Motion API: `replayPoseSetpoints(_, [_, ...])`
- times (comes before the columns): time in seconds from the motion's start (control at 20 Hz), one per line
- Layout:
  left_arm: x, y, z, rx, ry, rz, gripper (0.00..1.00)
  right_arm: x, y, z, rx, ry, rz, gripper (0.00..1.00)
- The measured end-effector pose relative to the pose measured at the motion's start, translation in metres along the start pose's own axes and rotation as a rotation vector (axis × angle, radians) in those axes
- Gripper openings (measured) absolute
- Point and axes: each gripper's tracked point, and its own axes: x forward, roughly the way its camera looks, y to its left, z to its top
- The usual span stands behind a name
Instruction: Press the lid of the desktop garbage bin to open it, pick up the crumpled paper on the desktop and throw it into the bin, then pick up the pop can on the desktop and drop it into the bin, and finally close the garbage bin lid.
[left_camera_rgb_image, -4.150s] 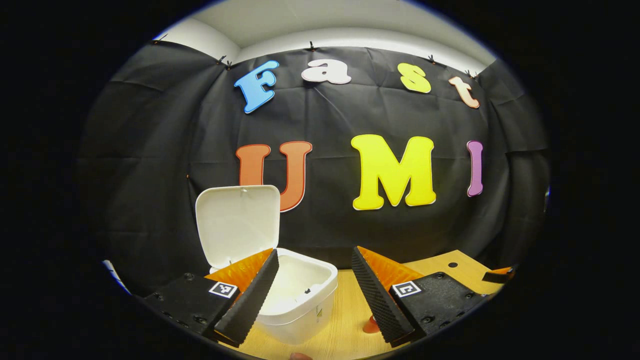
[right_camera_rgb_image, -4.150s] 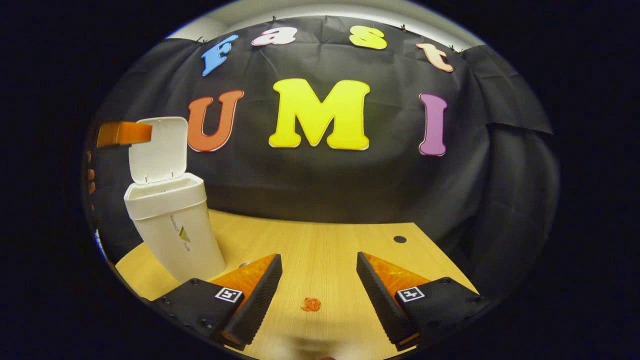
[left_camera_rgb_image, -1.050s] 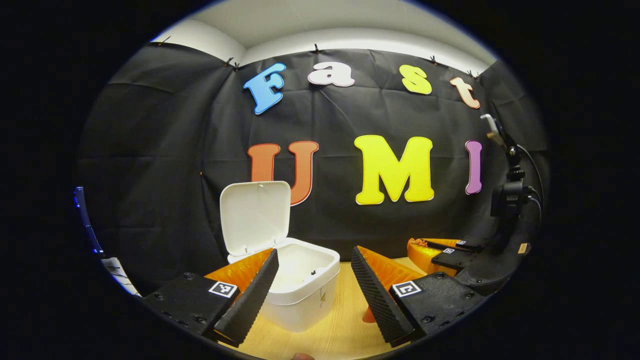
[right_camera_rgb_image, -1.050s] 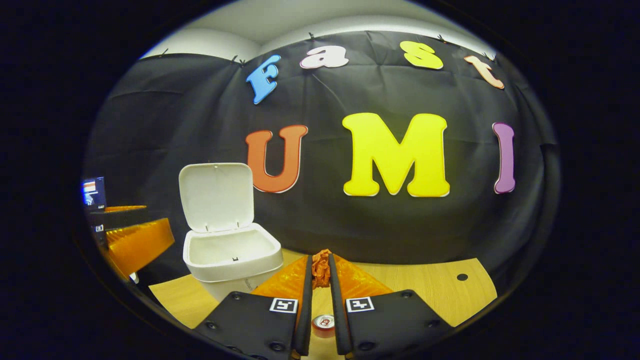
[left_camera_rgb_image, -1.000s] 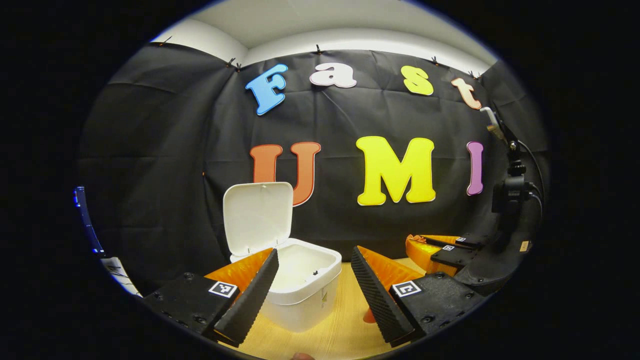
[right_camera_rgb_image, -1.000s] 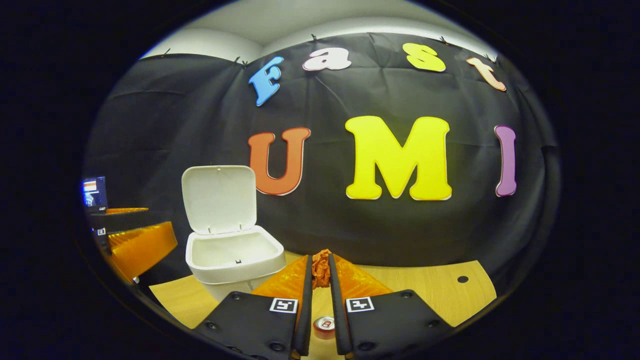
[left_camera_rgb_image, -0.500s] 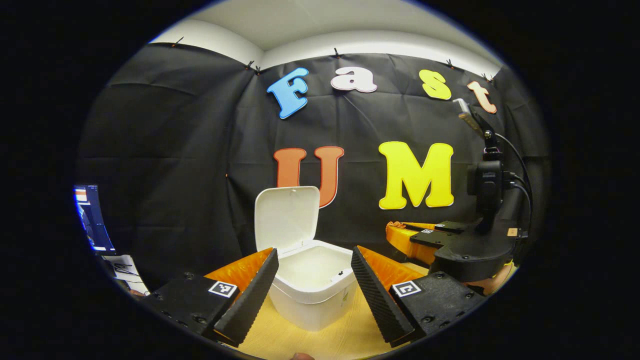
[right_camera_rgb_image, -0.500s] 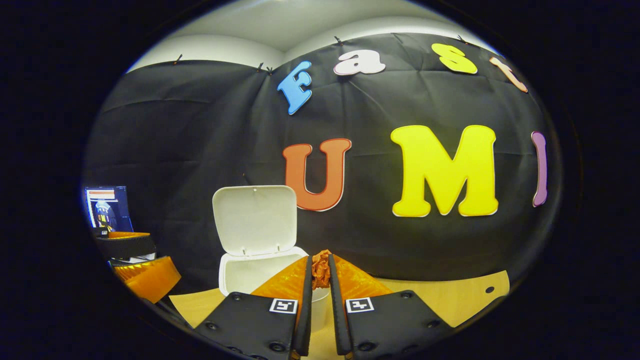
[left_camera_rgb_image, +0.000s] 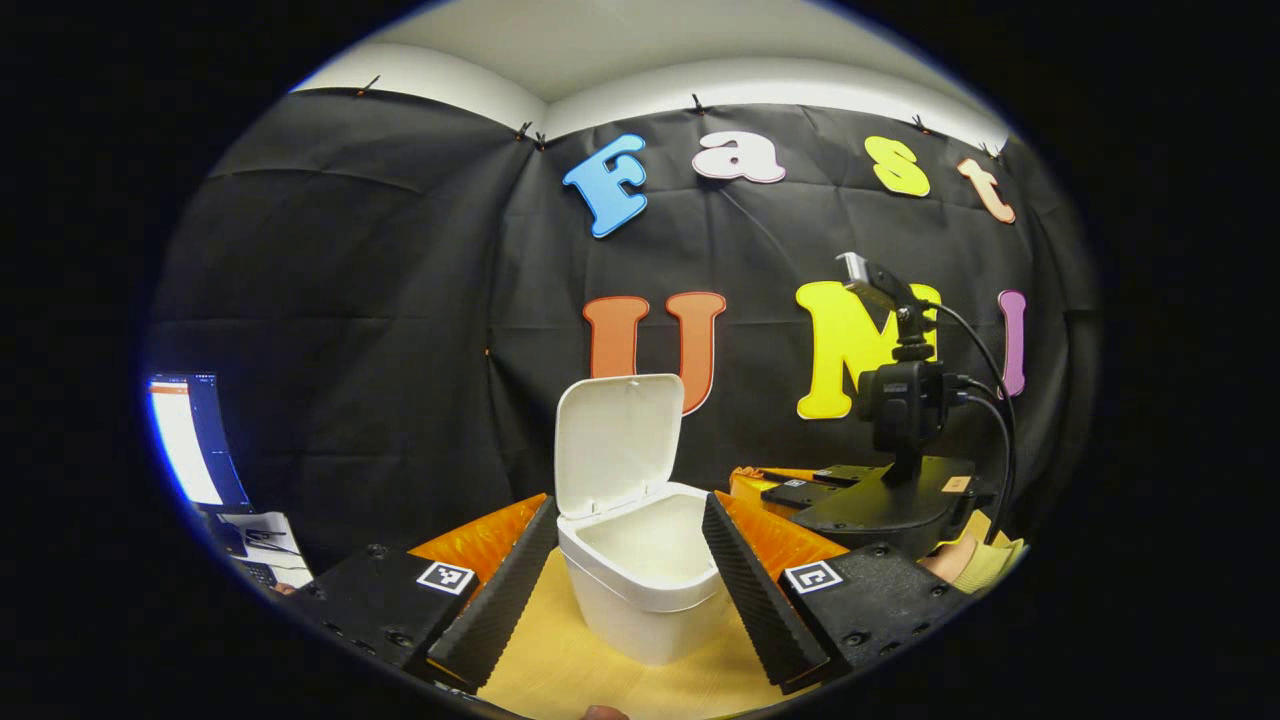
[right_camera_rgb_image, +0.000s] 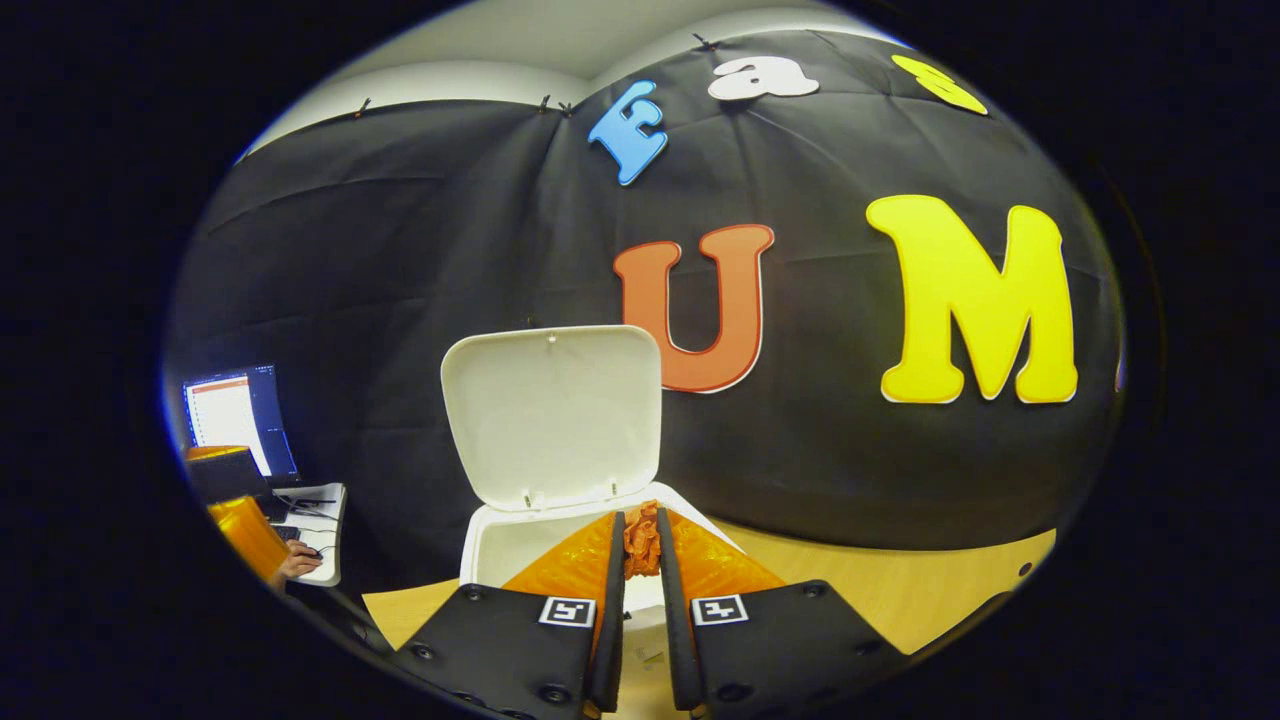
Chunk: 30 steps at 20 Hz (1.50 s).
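Right gripper's fingers (right_camera_rgb_image: 610, 575) hide the garbage bin's (right_camera_rgb_image: 490, 545) front rim; the monitor (right_camera_rgb_image: 238, 415) beyond is too blurred to make out.

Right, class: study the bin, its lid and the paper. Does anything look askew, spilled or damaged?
Nothing stands out. The bin stands upright on the desk with its lid raised, and the right gripper pinches the crumpled paper at the bin's opening. No spill or damage shows.
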Motion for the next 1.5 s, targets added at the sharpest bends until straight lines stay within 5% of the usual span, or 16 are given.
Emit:
replayPoseSetpoints(0.3, [0.003,0.011,-0.001,-0.001,0.003,0.034,0.97,0.031,0.015,-0.018,-0.013,0.034,0.045,0.23])
replayPoseSetpoints(0.55, [0.007,0.012,-0.004,0.003,0.011,0.045,0.96,0.032,0.020,-0.026,-0.026,0.047,0.070,0.75])
replayPoseSetpoints(0.7, [0.010,0.008,-0.006,0.003,0.015,0.033,0.96,0.019,0.008,-0.018,-0.039,0.014,0.029,0.95])
replayPoseSetpoints(1.5, [0.013,-0.080,-0.022,-0.013,0.048,-0.161,0.96,-0.122,-0.097,0.015,-0.006,-0.097,-0.298,0.96])
